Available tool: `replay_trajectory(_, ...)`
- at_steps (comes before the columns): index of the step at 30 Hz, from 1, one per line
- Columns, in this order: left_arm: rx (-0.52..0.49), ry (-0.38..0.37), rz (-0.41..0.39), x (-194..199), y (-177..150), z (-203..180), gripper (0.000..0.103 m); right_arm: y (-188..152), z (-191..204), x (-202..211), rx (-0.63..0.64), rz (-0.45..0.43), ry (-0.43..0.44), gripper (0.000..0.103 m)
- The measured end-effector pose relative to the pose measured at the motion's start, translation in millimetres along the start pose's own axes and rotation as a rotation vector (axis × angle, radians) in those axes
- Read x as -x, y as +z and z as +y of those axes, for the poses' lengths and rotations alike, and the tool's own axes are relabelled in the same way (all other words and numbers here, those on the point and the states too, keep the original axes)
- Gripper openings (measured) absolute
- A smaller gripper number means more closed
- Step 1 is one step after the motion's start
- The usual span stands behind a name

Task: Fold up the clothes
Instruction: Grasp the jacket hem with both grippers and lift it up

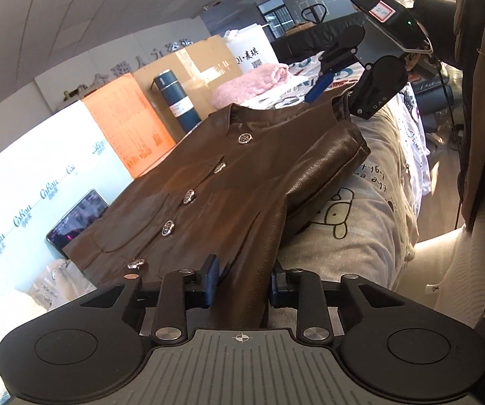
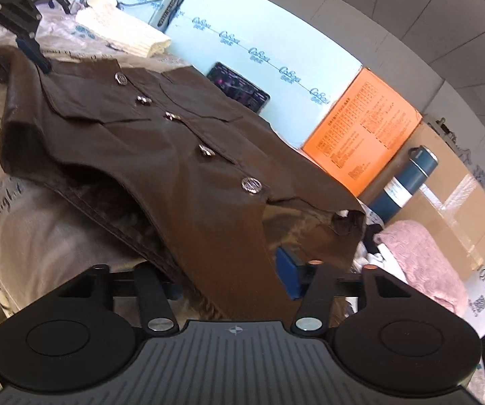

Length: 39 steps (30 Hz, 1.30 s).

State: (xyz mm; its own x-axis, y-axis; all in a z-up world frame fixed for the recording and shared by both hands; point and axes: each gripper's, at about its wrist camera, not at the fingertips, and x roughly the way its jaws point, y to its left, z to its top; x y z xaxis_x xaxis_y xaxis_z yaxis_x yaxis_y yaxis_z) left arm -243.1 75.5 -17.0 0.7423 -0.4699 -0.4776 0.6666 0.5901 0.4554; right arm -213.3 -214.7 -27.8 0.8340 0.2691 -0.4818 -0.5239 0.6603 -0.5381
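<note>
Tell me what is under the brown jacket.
The brown jacket lies on a printed bedsheet with cartoon drawings and lettering, visible beside it. Whatever is directly beneath the jacket is covered. The left gripper and right gripper each clamp an edge.

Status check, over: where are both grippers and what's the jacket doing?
Left gripper shut on brown leather jacket hem end. Right gripper shut on collar end. Jacket lifted, buttons up, over printed bedsheet. Nothing in the way.

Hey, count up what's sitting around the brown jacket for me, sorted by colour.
Brown: 2, jacket, cardboard box
Pink: 1, fluffy garment
Orange: 1, box
Dark blue: 1, flask
Cream: 1, folded knit
Total: 6
</note>
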Motion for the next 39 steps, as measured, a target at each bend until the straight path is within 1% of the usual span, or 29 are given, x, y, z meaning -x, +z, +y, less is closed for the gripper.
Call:
replay_trajectory(1, 0.003, 0.001, -0.005, 1, 0, 0, 0.02, -1, 1, 2, 0.005, 0.005, 0.006, 0.023)
replay_trajectory(2, 0.006, 0.001, -0.009, 1, 1, 1, 0.018, -2, 2, 5, 0.01, 0.005, 0.017, 0.011)
replay_trajectory(4, 0.011, -0.003, -0.014, 6, 1, 0, 0.013, -2, 6, 12, 0.022, 0.0, 0.039, 0.007)
replay_trajectory(5, 0.016, -0.008, -0.015, 9, 1, -1, 0.012, -1, 6, 15, 0.022, -0.008, 0.043, 0.005)
replay_trajectory(8, 0.029, -0.02, -0.035, 25, 2, -7, 0.01, 4, 2, 24, 0.012, -0.04, 0.042, 0.004)
replay_trajectory(10, 0.039, -0.006, -0.067, 37, 4, -8, 0.01, 7, 0, 30, 0.006, -0.062, 0.041, 0.004)
replay_trajectory(12, 0.058, 0.029, -0.112, 44, 6, -3, 0.01, 10, -2, 36, 0.0, -0.084, 0.041, 0.004)
replay_trajectory(13, 0.064, 0.055, -0.134, 45, 7, 0, 0.01, 11, -3, 39, -0.003, -0.094, 0.04, 0.004)
replay_trajectory(17, 0.118, 0.175, -0.205, 27, 14, 15, 0.01, 17, -8, 51, -0.016, -0.138, 0.039, 0.004)
replay_trajectory(20, 0.159, 0.265, -0.258, 13, 19, 27, 0.01, 23, -21, 45, -0.067, -0.205, 0.024, 0.004)
replay_trajectory(22, 0.153, 0.291, -0.255, 1, 26, 38, 0.01, 28, -30, 37, -0.08, -0.234, 0.021, 0.004)
replay_trajectory(24, 0.14, 0.318, -0.249, -12, 35, 51, 0.01, 35, -40, 26, -0.065, -0.246, 0.016, 0.004)
replay_trajectory(27, 0.174, 0.363, -0.25, -33, 45, 76, 0.01, 48, -59, 7, -0.038, -0.262, 0.003, 0.004)
replay_trajectory(29, 0.16, 0.382, -0.215, -54, 52, 94, 0.01, 57, -74, -10, -0.028, -0.264, 0.007, 0.004)
replay_trajectory(31, 0.133, 0.377, -0.177, -71, 56, 112, 0.01, 66, -90, -29, -0.019, -0.264, 0.013, 0.004)
replay_trajectory(32, 0.136, 0.358, -0.155, -80, 58, 124, 0.01, 70, -97, -40, -0.018, -0.257, 0.021, 0.004)
replay_trajectory(34, 0.171, 0.303, -0.108, -97, 59, 148, 0.01, 77, -111, -63, -0.021, -0.237, 0.042, 0.004)
replay_trajectory(38, 0.247, 0.205, -0.021, -133, 51, 181, 0.011, 81, -134, -107, -0.053, -0.162, 0.103, 0.004)
replay_trajectory(39, 0.266, 0.18, 0.0, -142, 49, 189, 0.015, 80, -139, -116, -0.07, -0.141, 0.121, 0.004)
